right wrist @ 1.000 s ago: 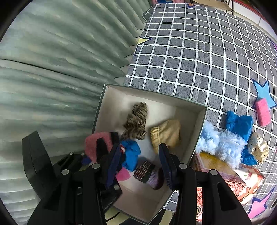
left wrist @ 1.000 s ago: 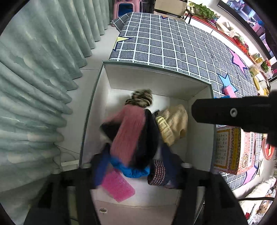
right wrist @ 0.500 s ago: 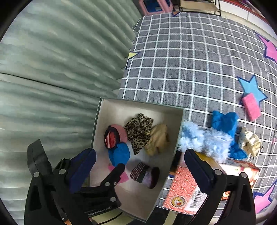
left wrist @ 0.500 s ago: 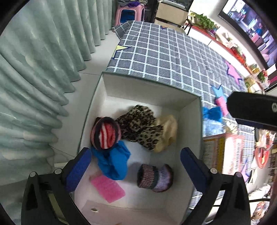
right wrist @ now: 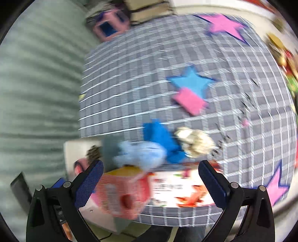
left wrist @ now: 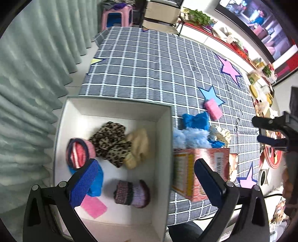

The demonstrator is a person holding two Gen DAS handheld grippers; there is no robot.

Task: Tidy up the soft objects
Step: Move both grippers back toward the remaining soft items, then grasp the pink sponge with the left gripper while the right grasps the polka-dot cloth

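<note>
A white box [left wrist: 162, 134] on the floor holds a pink striped hat [left wrist: 79, 154], a leopard-print item [left wrist: 111, 143], a cream knit item [left wrist: 138, 147], a blue cloth [left wrist: 97, 181], a pink sponge [left wrist: 94, 206] and a purple knit hat [left wrist: 132, 191]. My left gripper [left wrist: 147, 182] is open and empty above the box. On the checked mat [left wrist: 149, 61] lie a light-blue fluffy item [left wrist: 190, 136], a blue cloth [left wrist: 195, 120], a cream spotted item [left wrist: 219, 132] and a pink sponge [left wrist: 213, 108]. My right gripper [right wrist: 150, 180] is open and empty; its view is blurred, over the fluffy item [right wrist: 143, 154].
A red printed carton [left wrist: 201, 171] lies against the box's right side. Green curtains [left wrist: 28, 74] hang on the left. A pink stool [left wrist: 117, 16] stands at the mat's far end. Shelves with clutter [left wrist: 260, 78] line the right.
My left gripper let go of the pink striped hat into the box, opened and pulled up and back. My right gripper opened wide and swung right toward the items on the mat.
</note>
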